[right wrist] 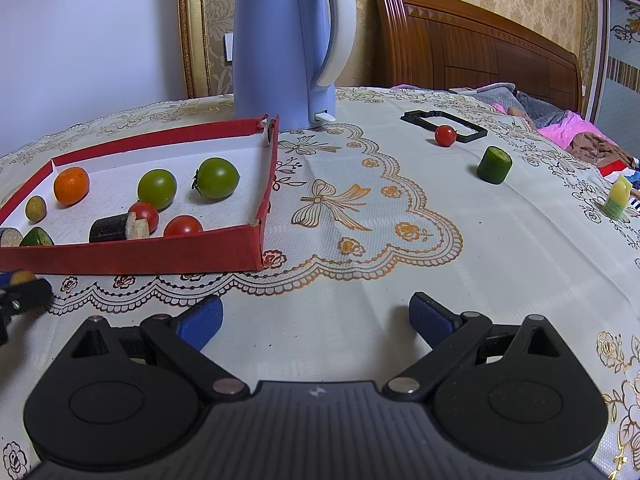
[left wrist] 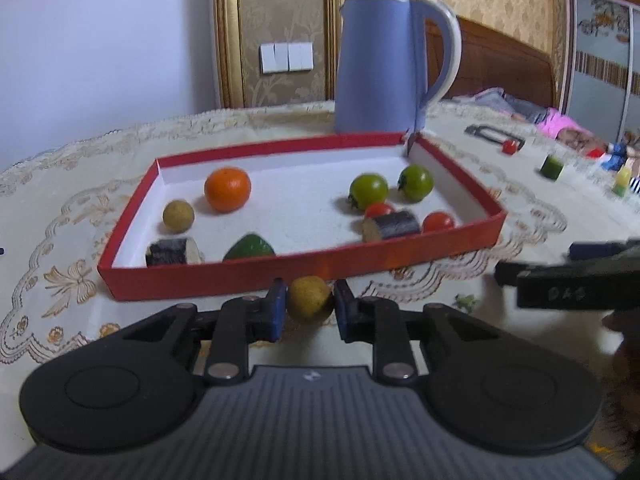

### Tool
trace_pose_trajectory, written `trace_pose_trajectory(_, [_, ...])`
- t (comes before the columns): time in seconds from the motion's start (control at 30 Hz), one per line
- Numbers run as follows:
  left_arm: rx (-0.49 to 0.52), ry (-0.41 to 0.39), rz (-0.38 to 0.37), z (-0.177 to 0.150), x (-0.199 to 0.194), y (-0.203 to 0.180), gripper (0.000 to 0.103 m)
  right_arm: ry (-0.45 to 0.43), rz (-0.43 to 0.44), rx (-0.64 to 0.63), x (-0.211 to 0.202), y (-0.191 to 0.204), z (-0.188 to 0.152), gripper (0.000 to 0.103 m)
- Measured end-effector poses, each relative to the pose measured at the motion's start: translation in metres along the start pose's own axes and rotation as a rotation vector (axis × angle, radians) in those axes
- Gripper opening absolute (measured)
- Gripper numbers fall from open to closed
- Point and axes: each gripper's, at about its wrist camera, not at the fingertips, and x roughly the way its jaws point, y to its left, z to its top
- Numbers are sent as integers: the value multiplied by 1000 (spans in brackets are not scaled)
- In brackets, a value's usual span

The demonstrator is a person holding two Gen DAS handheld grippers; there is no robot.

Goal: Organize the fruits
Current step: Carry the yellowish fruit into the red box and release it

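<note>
Two handheld grippers work over a table (right wrist: pixel 360 240) covered with a lace-patterned cloth. The left gripper (left wrist: pixel 310 300) has its blue pads clamped on a small yellow-brown round fruit (left wrist: pixel 309 299), held just outside the near wall of a shallow red box (left wrist: pixel 280 266). The right gripper (right wrist: pixel 316 322) hangs over bare cloth near the table's front edge with its jaws wide apart and nothing between them.

Inside the box lie an orange (left wrist: pixel 227 189), two green tomatoes (left wrist: pixel 368 191), two red cherry tomatoes (left wrist: pixel 438 221), another small yellow-brown fruit (left wrist: pixel 178 216), two dark-skinned cut pieces (left wrist: pixel 391 225) and a green wedge (left wrist: pixel 250 246). Toward the table's right edge, well apart from the box, sit a red cherry tomato (right wrist: pixel 445 135), a green cucumber chunk (right wrist: pixel 495 165) and a pale yellow-green piece (right wrist: pixel 618 198). A blue kettle (right wrist: pixel 286 44) stands behind the box.

The step in hand appears to be carrying the gripped fruit to the box. Next it likely needs lifting over the near wall, then releasing inside.
</note>
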Motion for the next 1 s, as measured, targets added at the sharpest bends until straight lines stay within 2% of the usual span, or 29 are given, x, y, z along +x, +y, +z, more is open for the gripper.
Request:
trace_pose_trajectory(0.07, [-17, -24, -15, 8, -6, 3, 23, 0, 0, 0, 0, 0, 0, 100])
trace_pose_trajectory(0.17, [-23, -65, -2, 25, -8, 9, 23, 0, 0, 0, 0, 0, 0, 100])
trace_pose_trajectory(0.27, [-46, -73, 25, 37, 0, 18, 23, 0, 0, 0, 0, 0, 0, 100])
trace_pose_trajectory(0.47, [-76, -37, 107, 51, 34, 32, 23, 0, 0, 0, 0, 0, 0, 100])
trace_pose_trajectory(0.53, [-116, -11, 113, 53, 46, 41, 23, 0, 0, 0, 0, 0, 0, 100])
trace_pose_trajectory(0.67, [-127, 35, 169, 54, 73, 48, 23, 0, 0, 0, 0, 0, 0, 100])
trace_pose_trajectory(0.8, [-140, 75, 185, 51, 86, 54, 23, 0, 0, 0, 0, 0, 0, 100])
trace_pose_trajectory(0.9, [-141, 77, 212, 48, 87, 54, 29, -1, 0, 0, 0, 0, 0, 100])
trace_pose_trajectory(0.97, [-127, 72, 230, 47, 87, 51, 42, 0, 0, 0, 0, 0, 0, 100])
trace_pose_trajectory(1.0, [-118, 68, 228, 46, 86, 50, 45, -1, 0, 0, 0, 0, 0, 100])
